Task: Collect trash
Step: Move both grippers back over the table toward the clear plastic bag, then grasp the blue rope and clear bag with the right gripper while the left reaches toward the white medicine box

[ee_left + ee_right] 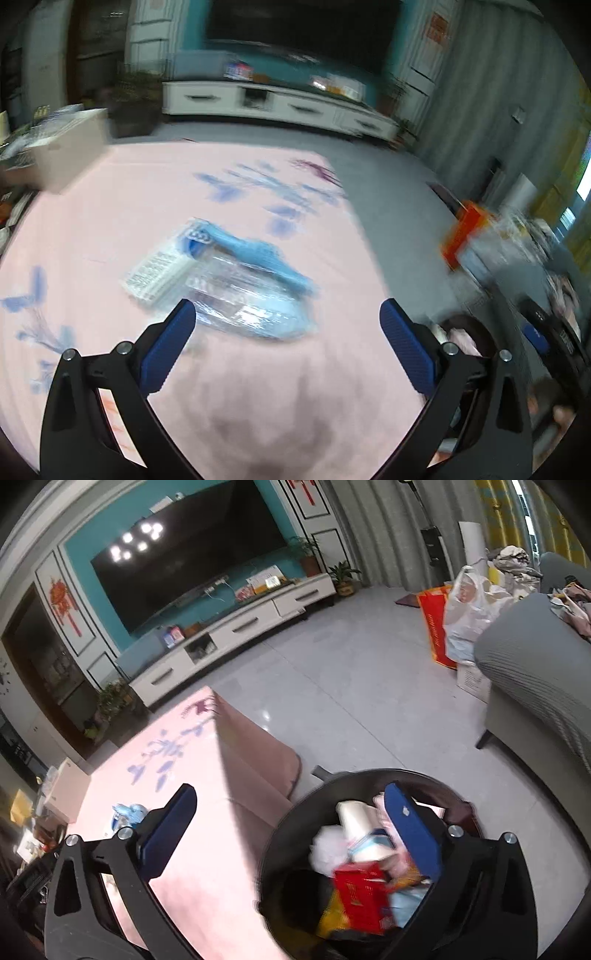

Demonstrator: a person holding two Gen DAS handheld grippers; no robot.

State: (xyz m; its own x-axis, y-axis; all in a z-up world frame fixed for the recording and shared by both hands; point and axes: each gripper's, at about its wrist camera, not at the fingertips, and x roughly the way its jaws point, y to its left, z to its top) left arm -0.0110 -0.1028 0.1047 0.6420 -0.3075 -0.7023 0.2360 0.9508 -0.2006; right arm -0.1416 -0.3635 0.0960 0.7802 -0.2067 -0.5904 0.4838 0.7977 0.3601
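In the left wrist view, a pale cardboard box (pixel 70 147) sits at the far left edge of the table (pixel 110 221), which is covered in a pink cloth printed with blue butterflies. Near the middle of the cloth lies a blurred heap of trash: a clear plastic wrapper (pixel 236 295) with white printed labelling on its left and a light blue strip along its far side. The left gripper (pixel 288 314) is spread wide above the cloth, its blue pads apart, nothing between them; the wrapper's near edge lies just beyond the left pad. To the right, past the table's edge, an orange bag (pixel 461 236) stands on the grey floor.

In the right wrist view, the pink table (pixel 207 782) fills the lower left, and a small blue and clear bundle of trash (pixel 127 814) rests on it beside the left finger. The right gripper (pixel 291 801) is also spread wide and holds nothing. Under its right finger stands a round black bin (pixel 295 830) on the floor just beside the table, filled with trash, including a red box (pixel 364 897), white crumpled paper and pale packaging. Farther right, a grey sofa (pixel 535 672) stands.
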